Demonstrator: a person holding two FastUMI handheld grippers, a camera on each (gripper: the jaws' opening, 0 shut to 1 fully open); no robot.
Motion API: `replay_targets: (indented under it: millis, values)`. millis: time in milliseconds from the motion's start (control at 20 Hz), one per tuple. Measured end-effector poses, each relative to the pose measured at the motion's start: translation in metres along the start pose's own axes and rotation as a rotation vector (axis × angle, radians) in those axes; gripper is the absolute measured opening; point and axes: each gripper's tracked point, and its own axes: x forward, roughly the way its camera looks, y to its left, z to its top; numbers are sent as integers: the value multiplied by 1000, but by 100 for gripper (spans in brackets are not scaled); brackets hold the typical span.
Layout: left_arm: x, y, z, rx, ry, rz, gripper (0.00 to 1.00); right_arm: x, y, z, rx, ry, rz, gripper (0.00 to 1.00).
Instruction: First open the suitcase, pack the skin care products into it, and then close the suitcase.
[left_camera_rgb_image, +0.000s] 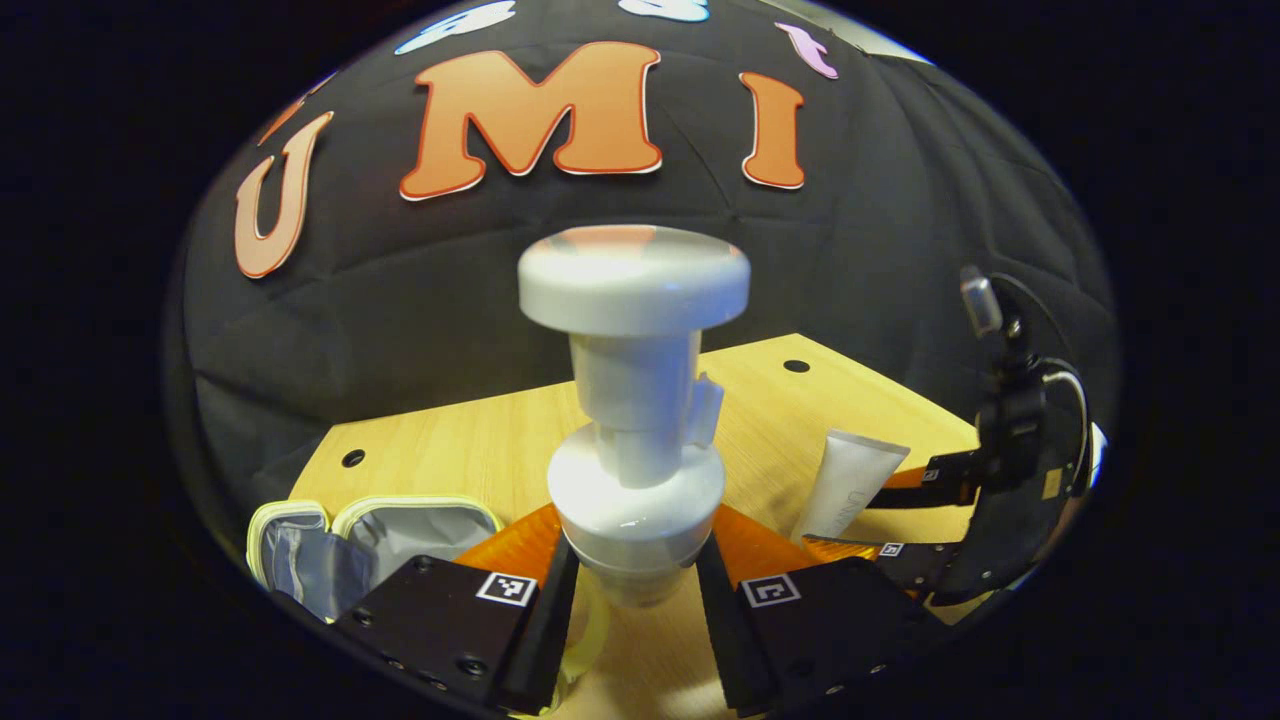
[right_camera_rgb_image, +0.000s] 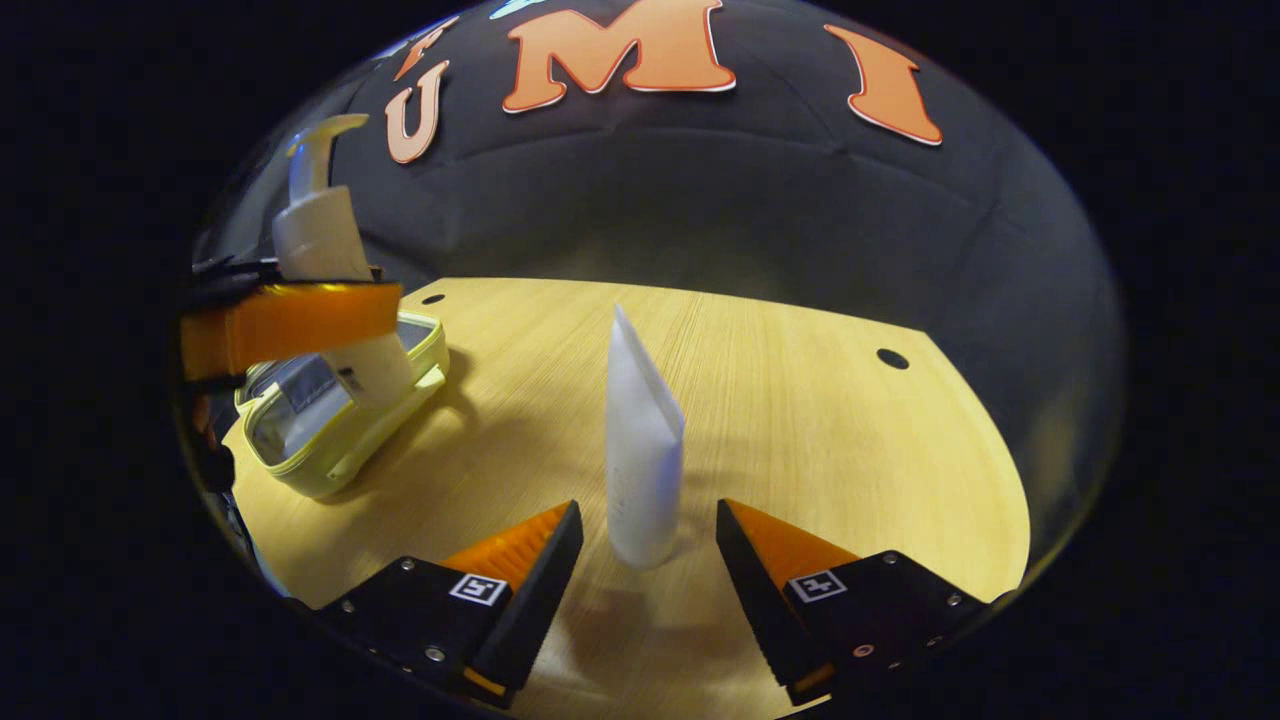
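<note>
A white pump bottle stands upright between my left gripper's fingers, and the left gripper is shut on its body. In the right gripper view that bottle hangs tilted in the left gripper above the open pale-yellow suitcase. The suitcase lies flat on the table with its grey lining showing. A white tube stands on its cap between the fingers of my right gripper, which is open with a gap on each side. In the left gripper view the right gripper flanks the tube.
The wooden table has small round holes near its far corners. The black cloth wall rises close behind its far edge. The suitcase lies at the table's left end, the tube toward the middle.
</note>
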Motion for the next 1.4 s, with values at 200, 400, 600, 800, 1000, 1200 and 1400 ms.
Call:
replay_targets:
  millis: [200, 400, 600, 800, 1000, 1200, 1400]
  values:
    - [-15, 25, 1, 10, 2, 53, 60, 10, 0, 3, 10, -2, -1, 58]
    - [-31, 51, 2, -5, 2, 92, 60, 1, 5, 4, 29, 17, 7, 46]
    - [-45, 78, 8, -15, -25, 120, 60, -16, 16, 31, 19, -27, 8, 45]
    - [-60, 106, 16, -26, -56, 140, 60, -36, 33, 68, 17, -92, 6, 45]
    - [-78, 136, 22, -35, -85, 160, 60, -55, 57, 108, 9, -160, 13, 45]
    - [-91, 165, 25, -39, -107, 169, 60, -69, 90, 140, 10, -213, 46, 45]
    - [-95, 184, 17, -46, -84, 153, 60, -71, 130, 153, 29, -228, 99, 45]
